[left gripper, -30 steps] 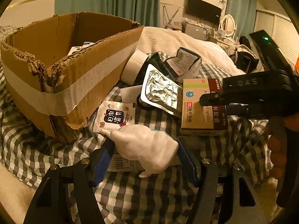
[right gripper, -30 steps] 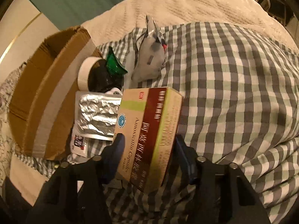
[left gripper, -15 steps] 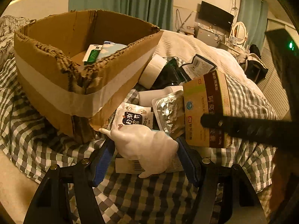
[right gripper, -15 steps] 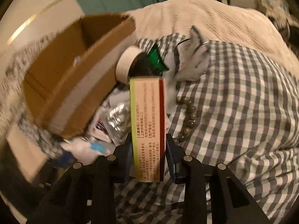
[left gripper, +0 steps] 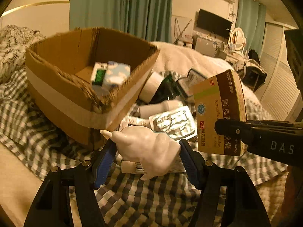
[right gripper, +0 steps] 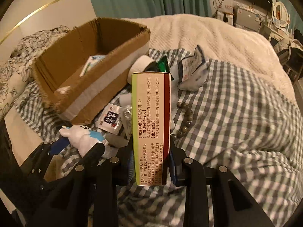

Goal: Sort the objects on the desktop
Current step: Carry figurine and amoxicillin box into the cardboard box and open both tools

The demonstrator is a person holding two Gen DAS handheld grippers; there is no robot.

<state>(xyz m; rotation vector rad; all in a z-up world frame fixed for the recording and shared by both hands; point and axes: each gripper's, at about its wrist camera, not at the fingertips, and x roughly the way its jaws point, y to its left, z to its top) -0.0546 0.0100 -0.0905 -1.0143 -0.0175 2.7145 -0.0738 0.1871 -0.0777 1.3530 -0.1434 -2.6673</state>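
A: What is the left gripper [left gripper: 146, 152] holding?

B: A white bunny figurine [left gripper: 145, 147]. The jaws are partly closed on it, one blue pad on each side. In the right wrist view you can see blue paint on the bunny [right gripper: 83, 136].

A: And the right gripper [right gripper: 151, 162]?

B: Its jaws are squeezed tight on a medicine box [right gripper: 151, 124]. The box stands up on its end between them. It is brown and tan with the word "Amoxicillin" on the front, seen from the left wrist view [left gripper: 220, 111].

A: Where are both things?

B: Both are up in the air, just in front of the cardboard box [left gripper: 62, 96]. The bunny is near the closest corner of the cardboard box. The medicine box is to the right of that corner.

A: What is inside the cardboard box?

B: Two small packs [left gripper: 110, 73], one with green on it and one blue and white.

A: What lies next to the cardboard box?

B: A pile on the checked blanket [right gripper: 236, 117]. Right beside the cardboard box are a roll of white tape [right gripper: 140, 64], a silver pill sheet [left gripper: 173, 122] and a little sachet [right gripper: 111, 118]. Farther from it are a grey pouch [right gripper: 193, 71] and a string of round beads [right gripper: 184, 121].
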